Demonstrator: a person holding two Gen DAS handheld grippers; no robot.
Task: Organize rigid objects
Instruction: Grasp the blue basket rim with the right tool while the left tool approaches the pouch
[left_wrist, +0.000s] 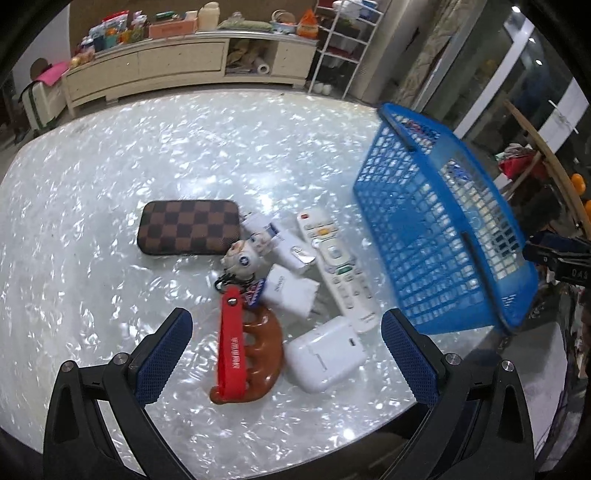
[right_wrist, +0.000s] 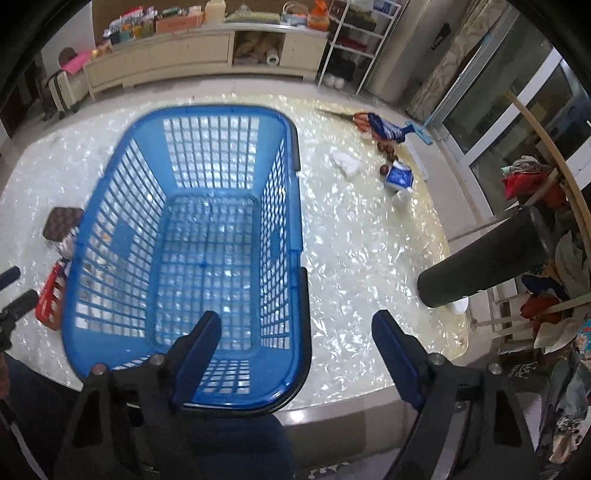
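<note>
On the shiny white table (left_wrist: 110, 166) lies a cluster of small items: a brown checkered case (left_wrist: 188, 227), a white remote (left_wrist: 338, 266), a white charger (left_wrist: 291, 290), a small figure keychain (left_wrist: 242, 258), a brown wooden comb (left_wrist: 264, 354) with a red strap (left_wrist: 231, 343), and a white box (left_wrist: 323, 352). My left gripper (left_wrist: 288, 354) is open just above the comb and white box. To their right is the blue mesh basket (right_wrist: 184, 240), with nothing in it. My right gripper (right_wrist: 297, 354) is open astride its near right rim, left finger inside, pads not pressing.
A black cylinder (right_wrist: 487, 258) stands out over the table's right side. Packets, a white cloth (right_wrist: 345, 162) and a blue-white carton (right_wrist: 399, 177) lie at the far right. The basket's near end reaches the table's front edge. A cluttered cabinet (left_wrist: 184, 62) stands beyond.
</note>
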